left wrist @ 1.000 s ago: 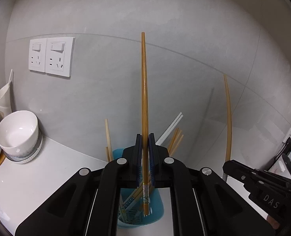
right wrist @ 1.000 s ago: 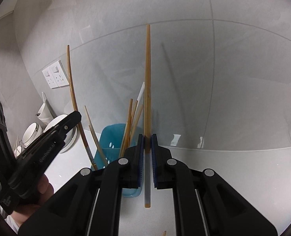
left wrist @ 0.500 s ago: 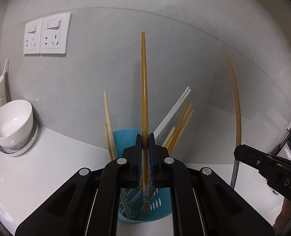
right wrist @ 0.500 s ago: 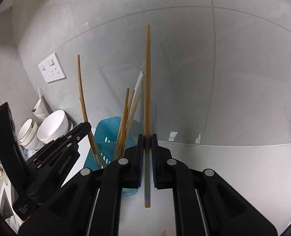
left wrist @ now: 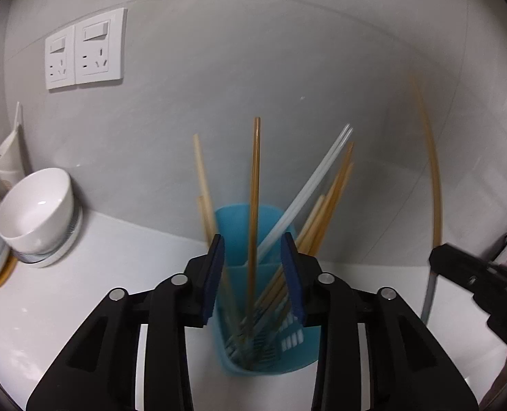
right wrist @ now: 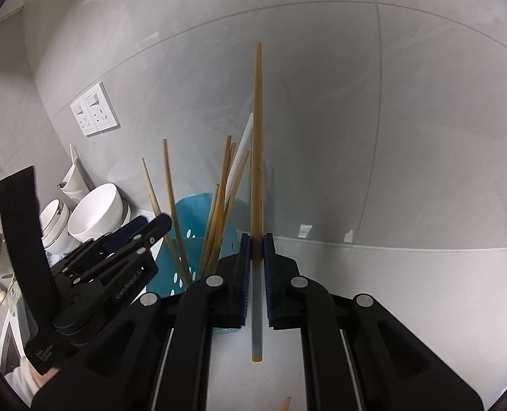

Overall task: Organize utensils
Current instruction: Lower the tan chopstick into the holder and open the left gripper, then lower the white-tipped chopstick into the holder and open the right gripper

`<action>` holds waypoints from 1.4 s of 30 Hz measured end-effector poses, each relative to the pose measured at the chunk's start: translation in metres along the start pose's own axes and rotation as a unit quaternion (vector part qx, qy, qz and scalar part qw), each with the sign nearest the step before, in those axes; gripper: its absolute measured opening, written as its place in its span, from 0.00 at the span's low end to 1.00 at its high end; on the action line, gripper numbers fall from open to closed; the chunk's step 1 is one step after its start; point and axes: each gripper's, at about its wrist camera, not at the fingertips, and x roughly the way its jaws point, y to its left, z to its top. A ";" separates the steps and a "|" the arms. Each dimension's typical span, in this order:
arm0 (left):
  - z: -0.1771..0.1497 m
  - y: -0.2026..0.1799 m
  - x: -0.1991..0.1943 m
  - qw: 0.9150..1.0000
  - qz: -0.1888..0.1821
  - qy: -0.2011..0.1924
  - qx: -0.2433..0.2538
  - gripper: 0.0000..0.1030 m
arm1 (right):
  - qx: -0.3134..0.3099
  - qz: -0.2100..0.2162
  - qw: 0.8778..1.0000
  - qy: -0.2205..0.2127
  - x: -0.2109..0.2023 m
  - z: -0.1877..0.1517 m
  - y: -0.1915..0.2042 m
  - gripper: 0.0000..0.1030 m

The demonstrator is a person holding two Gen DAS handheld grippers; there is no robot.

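On the white counter (left wrist: 65,308) against the grey tiled wall, we see our left gripper (left wrist: 253,274) poised over a blue utensil holder (left wrist: 270,359), its jaws opening. A brown chopstick (left wrist: 254,188) stands upright between the blue pads without either pad pressing it, its lower end down inside the holder. Our right gripper (right wrist: 256,267) is clenched on a second brown chopstick (right wrist: 257,137), held upright just right of the holder (right wrist: 191,212), its lower end hanging above the counter.

From the left wrist we look down into the holder: it has an inner divider and slotted walls, and it holds several wooden chopsticks leaning left and right plus a pair of white chopsticks (left wrist: 308,188) slanting to the right. From the right wrist we see what the other view lacks: the left gripper (right wrist: 150,229) from the side, and a wooden tip (right wrist: 286,404) lying on the near counter.

Far left, a white bowl (left wrist: 37,205) sits on stacked dishes, with two wall sockets (left wrist: 84,53) above.
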 end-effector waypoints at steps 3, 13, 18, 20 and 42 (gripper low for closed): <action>-0.001 0.005 -0.005 1.000 0.007 0.021 -0.005 0.49 | 0.000 0.008 1.000 -0.002 0.000 0.001 0.001 0.06; -0.002 0.021 -0.014 0.999 0.027 0.039 0.001 0.79 | 0.001 0.045 0.999 -0.012 0.006 0.007 0.016 0.07; -0.002 0.029 -0.018 0.998 0.037 0.042 -0.002 0.87 | 0.002 0.069 0.997 -0.022 0.013 0.012 0.026 0.07; -0.002 0.033 -0.019 0.998 0.041 0.043 -0.003 0.90 | 0.003 0.071 0.997 -0.031 0.014 0.012 0.028 0.07; -0.007 0.071 -0.028 0.996 0.068 0.054 -0.029 0.94 | 0.006 0.095 0.992 -0.078 0.050 0.001 0.049 0.07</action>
